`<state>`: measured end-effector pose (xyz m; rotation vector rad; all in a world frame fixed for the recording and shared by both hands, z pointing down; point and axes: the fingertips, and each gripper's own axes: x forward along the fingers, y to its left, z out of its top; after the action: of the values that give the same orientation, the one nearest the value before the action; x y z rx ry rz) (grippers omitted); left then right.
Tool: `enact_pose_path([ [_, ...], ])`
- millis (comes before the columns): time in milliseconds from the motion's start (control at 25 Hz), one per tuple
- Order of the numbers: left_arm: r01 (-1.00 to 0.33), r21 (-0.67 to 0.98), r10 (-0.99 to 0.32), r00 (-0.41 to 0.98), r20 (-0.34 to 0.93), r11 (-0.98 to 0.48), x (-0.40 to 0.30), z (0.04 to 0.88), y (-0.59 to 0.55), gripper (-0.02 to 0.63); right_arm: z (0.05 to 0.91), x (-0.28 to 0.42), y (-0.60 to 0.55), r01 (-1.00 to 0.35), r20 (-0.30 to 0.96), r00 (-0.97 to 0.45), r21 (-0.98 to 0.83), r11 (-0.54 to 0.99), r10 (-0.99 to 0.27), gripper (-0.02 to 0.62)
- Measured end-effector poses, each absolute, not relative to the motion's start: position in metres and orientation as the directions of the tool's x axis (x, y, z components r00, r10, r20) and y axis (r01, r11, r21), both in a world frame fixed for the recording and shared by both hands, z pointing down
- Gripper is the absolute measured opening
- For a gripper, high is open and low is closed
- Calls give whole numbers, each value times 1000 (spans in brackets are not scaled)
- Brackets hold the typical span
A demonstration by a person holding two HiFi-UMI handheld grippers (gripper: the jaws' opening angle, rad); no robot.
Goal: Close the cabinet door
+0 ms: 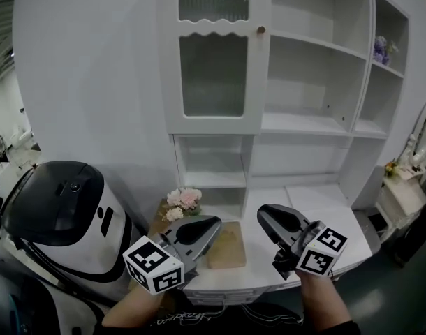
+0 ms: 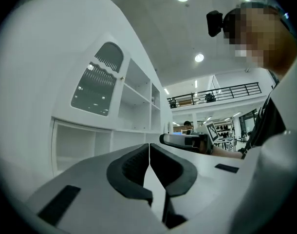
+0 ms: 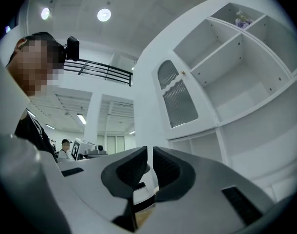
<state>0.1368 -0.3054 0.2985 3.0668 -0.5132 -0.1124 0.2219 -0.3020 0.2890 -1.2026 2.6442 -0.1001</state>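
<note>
Cabinet door sits flush shut at left of the shelves, so L tongs & R tongs hang low over tabletop, both pressed together w/ nothing in them, job prob done.

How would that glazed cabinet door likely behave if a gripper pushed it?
The cabinet door looks stiff and sits shut, so a push probably barely moves it. Its ribbed glass panes seem fragile; pressing the frame looks safer.
</note>
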Motion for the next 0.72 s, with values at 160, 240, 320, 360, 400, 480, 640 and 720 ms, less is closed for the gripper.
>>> enact_pose_path([
  [160, -339, 71, -343, 937, -65, -938, 127, 328, -302, 26, 304, 213, -289, -739, -190, -628, -157, 655, -755, 61],
  [240, -331, 87, -337, 939, -66, -939, 126, 336, -296, 26, 314, 208, -284, -746, -173, -628, -145, 650, -759, 60],
  [320, -328, 101, -335, 940, -61, -939, 127, 341, -289, 26, 327, 203, -282, -761, -145, -622, -122, 637, -770, 58],
  [360, -329, 107, -336, 940, -58, -938, 126, 345, -287, 26, 333, 200, -281, -766, -133, -619, -116, 632, -774, 58],
  [400, -330, 112, -338, 940, -55, -937, 125, 348, -285, 26, 338, 197, -280, -769, -122, -617, -113, 629, -777, 58],
  [480, -336, 122, -344, 938, -49, -934, 122, 354, -285, 26, 345, 192, -278, -777, -102, -613, -105, 621, -784, 57],
  [640, -351, 135, -360, 932, -50, -927, 114, 356, -289, 26, 351, 196, -277, -798, -79, -590, -97, 595, -803, 57],
  [720, -352, 129, -361, 931, -54, -927, 114, 355, -289, 26, 353, 201, -275, -808, -73, -577, -98, 581, -814, 57],
])
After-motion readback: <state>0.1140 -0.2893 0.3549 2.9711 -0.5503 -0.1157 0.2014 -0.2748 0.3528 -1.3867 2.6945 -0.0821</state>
